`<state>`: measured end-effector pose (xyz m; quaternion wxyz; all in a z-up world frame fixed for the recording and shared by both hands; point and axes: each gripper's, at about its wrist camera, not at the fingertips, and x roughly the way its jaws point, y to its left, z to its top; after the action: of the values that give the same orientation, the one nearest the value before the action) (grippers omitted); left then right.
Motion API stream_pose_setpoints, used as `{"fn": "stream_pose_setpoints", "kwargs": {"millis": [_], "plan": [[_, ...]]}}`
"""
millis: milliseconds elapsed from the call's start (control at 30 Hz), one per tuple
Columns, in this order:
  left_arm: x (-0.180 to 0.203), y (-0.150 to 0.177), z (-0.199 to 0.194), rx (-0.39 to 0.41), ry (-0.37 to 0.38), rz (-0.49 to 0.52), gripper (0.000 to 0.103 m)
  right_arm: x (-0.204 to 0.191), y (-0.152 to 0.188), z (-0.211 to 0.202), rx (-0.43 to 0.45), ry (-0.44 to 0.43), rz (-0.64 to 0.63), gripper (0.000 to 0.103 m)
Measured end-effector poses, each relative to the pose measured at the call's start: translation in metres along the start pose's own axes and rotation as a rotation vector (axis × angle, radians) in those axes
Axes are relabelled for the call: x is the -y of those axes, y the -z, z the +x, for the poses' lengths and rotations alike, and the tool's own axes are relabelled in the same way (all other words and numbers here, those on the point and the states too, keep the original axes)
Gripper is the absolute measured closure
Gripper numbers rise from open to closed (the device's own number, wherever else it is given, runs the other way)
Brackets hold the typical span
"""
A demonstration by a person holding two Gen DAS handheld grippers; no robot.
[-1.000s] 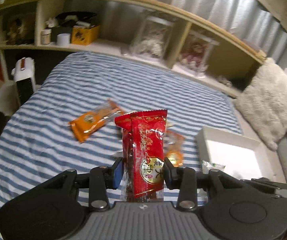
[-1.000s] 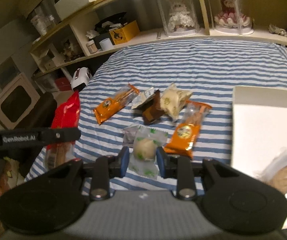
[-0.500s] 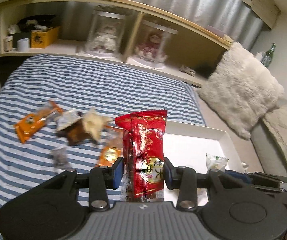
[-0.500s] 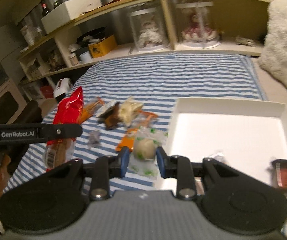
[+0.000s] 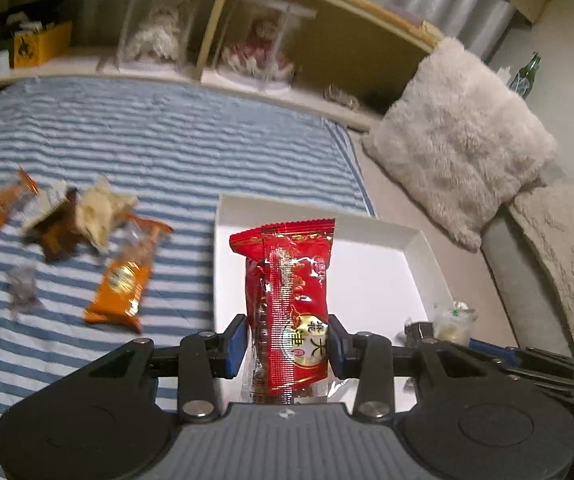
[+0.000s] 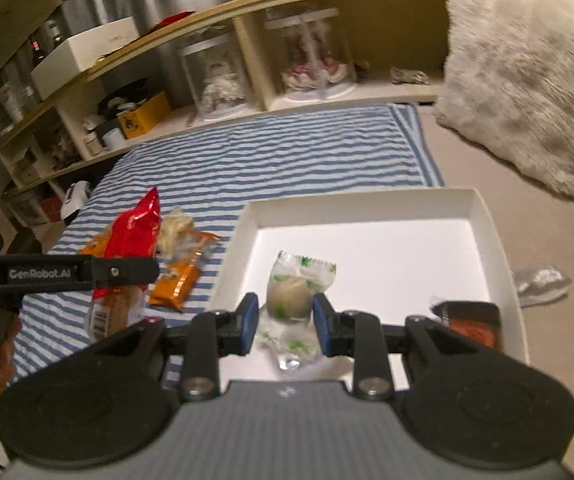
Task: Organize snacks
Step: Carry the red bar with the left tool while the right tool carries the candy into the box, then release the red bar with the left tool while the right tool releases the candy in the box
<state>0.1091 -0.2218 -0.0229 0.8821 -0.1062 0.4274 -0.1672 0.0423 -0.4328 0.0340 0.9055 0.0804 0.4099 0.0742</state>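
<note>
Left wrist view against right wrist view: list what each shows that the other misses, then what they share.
Only the left wrist view: a green bottle behind the pillow.
Only the right wrist view: a white box atop the shelf, and a hand under the left gripper.
Both: the white tray, the red packet in the left gripper, the clear green-printed packet in the right gripper, the striped blanket.

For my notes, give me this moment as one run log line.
left gripper: shut on red packet | right gripper: shut on green-print pastry packet | both over white tray | orange packets on striped cover
</note>
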Motion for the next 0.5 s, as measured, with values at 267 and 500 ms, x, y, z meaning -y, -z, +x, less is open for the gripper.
{"fn": "stream_pose_setpoints", "kwargs": {"millis": [267, 500], "plan": [[0.0, 0.0, 0.041, -0.053, -0.036, -0.042, 0.061, 0.026, 0.004, 0.008, -0.042, 0.027, 0.054, 0.068], [-0.007, -0.002, 0.059, -0.076, -0.069, -0.012, 0.054, 0.036, 0.009, 0.03, -0.099, 0.067, 0.065, 0.068]]}}
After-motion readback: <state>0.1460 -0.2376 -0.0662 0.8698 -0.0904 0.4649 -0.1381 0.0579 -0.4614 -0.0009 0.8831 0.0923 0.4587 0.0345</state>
